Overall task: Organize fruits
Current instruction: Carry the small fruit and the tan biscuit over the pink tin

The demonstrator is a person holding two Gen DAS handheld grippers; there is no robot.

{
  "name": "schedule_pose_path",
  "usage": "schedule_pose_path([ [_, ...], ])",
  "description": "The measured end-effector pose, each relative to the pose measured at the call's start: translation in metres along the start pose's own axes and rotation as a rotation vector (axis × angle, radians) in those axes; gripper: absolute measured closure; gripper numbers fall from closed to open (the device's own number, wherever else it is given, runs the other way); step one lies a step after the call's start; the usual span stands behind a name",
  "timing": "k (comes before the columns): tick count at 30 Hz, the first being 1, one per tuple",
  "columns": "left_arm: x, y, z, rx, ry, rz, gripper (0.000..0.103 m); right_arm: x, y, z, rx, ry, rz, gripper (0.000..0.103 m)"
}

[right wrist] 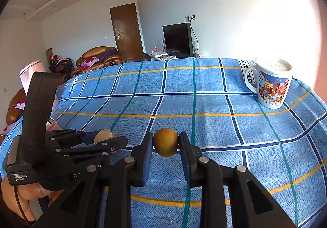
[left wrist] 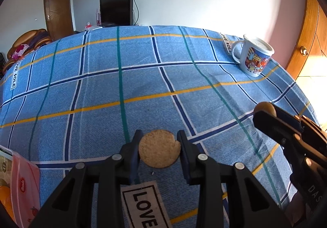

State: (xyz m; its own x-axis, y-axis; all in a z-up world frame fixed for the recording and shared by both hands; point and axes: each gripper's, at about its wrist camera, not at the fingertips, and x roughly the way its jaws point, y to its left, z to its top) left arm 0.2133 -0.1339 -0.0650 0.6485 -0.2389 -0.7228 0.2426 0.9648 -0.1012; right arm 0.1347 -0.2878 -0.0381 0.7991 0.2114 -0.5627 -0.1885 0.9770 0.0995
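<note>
My left gripper [left wrist: 159, 145] is shut on a round tan biscuit [left wrist: 158, 151] with a chipped edge and holds it above the blue checked cloth [left wrist: 143, 84]. It also shows in the right wrist view [right wrist: 110, 142], at the left, with the biscuit [right wrist: 103, 135] edge-on. My right gripper [right wrist: 166, 143] is shut on a small brown-yellow fruit [right wrist: 166, 142], held over the cloth [right wrist: 204, 105]. In the left wrist view the right gripper [left wrist: 265, 113] comes in from the right with the fruit [left wrist: 264, 107] at its tip.
A white cartoon mug [left wrist: 253, 57] stands at the far right of the table, also in the right wrist view [right wrist: 270, 82]. A pink packet [left wrist: 24, 185] lies at the near left edge. A TV, a door and a sofa are beyond the table.
</note>
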Motion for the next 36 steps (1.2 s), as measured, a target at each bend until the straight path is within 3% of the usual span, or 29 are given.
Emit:
schedule_pose_path([
  [23, -0.046, 0.0, -0.013, 0.014, -0.219, 0.087, 0.068, -0.028, 0.009, -0.003, -0.049, -0.145, -0.001, 0.075],
  [36, -0.061, 0.0, -0.02, 0.013, -0.291, 0.102, 0.068, -0.038, 0.013, -0.006, -0.071, -0.206, -0.008, 0.075],
])
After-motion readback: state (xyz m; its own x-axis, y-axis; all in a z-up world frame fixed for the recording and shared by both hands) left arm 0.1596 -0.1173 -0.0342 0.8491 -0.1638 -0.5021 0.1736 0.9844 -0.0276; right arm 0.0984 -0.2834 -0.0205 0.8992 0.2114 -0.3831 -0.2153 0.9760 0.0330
